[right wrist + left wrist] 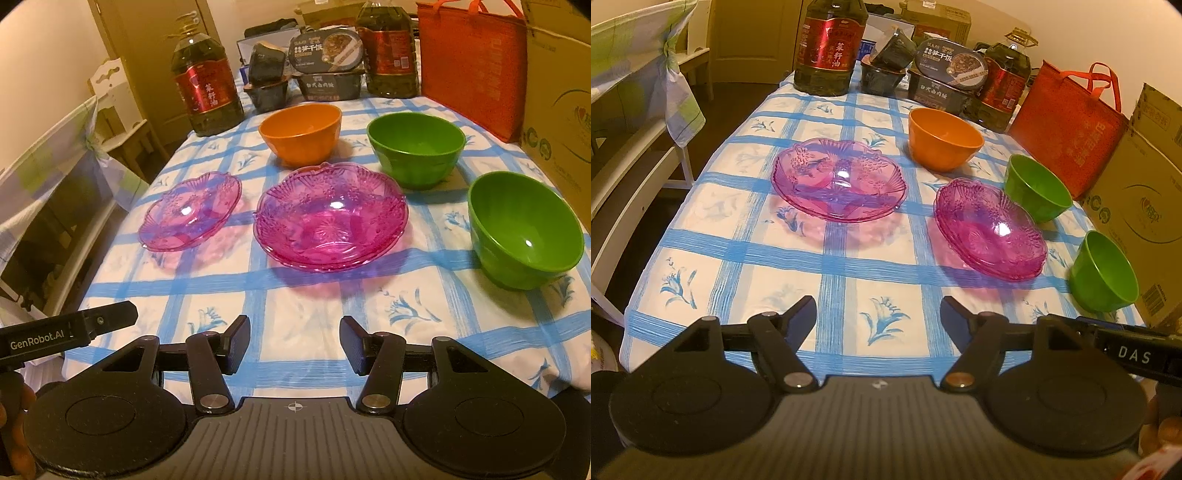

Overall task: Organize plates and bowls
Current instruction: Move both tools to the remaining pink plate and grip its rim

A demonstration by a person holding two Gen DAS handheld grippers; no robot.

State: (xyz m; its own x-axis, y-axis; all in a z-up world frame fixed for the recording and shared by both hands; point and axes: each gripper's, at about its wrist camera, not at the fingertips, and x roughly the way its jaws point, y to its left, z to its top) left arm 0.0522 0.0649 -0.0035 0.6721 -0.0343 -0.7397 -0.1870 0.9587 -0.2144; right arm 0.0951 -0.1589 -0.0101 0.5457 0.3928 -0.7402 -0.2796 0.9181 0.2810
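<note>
Surface (pixel 746 236), covered by a blue-checked floral cloth, carrying all task items. Pink glass plate (pixel 839 180) — lying straight ahead of the left jaws and well apart from them. Stack of pink glass dishes (pixel 331 216), directly beyond the right jaws; ahead and to the right of the left ones. Orange bowl (pixel 300 132), farther back, behind the stack. Two green bowls — far green bowl (pixel 416 148) and near green bowl (pixel 524 230) — right of the stack. Left gripper (pixel 878 314): jaws open, nothing between them. Right gripper (pixel 294 345): jaws apart, gripping nothing.
</note>
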